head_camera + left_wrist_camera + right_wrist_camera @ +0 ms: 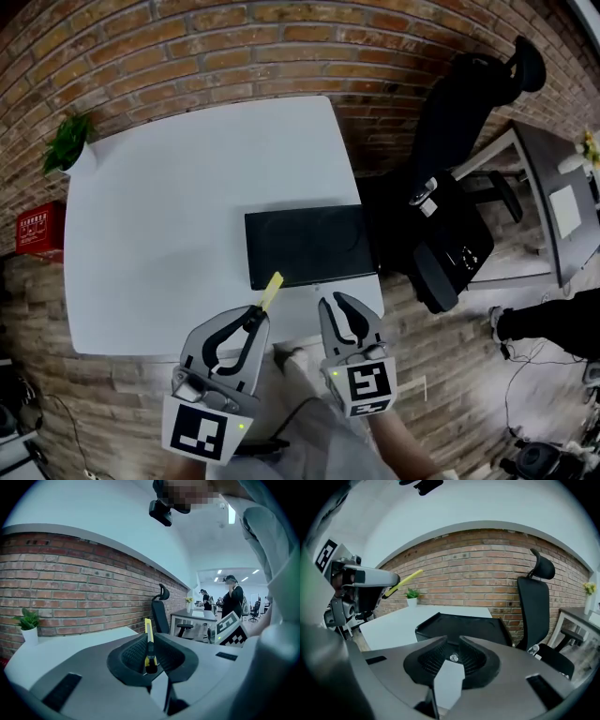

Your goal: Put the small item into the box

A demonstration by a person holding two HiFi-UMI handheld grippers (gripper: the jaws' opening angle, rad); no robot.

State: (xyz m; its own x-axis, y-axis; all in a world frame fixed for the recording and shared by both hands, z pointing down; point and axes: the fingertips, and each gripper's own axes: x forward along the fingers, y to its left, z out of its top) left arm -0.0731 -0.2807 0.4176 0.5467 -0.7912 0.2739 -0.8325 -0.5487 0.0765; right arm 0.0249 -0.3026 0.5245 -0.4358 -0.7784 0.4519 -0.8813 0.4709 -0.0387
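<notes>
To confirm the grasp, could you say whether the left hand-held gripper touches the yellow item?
Touching: left gripper view shows the left hand-held gripper clamping the yellow item.

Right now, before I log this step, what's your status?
Left gripper shut on yellow utility knife, held in the air by the black box's near edge. Right gripper open, empty. Box looks empty; nothing in the way.

Both the left gripper (251,317) and right gripper (336,302): grey bodies, black ribbed jaws — black-and-white marker cube (367,383) each, green light beside it.
</notes>
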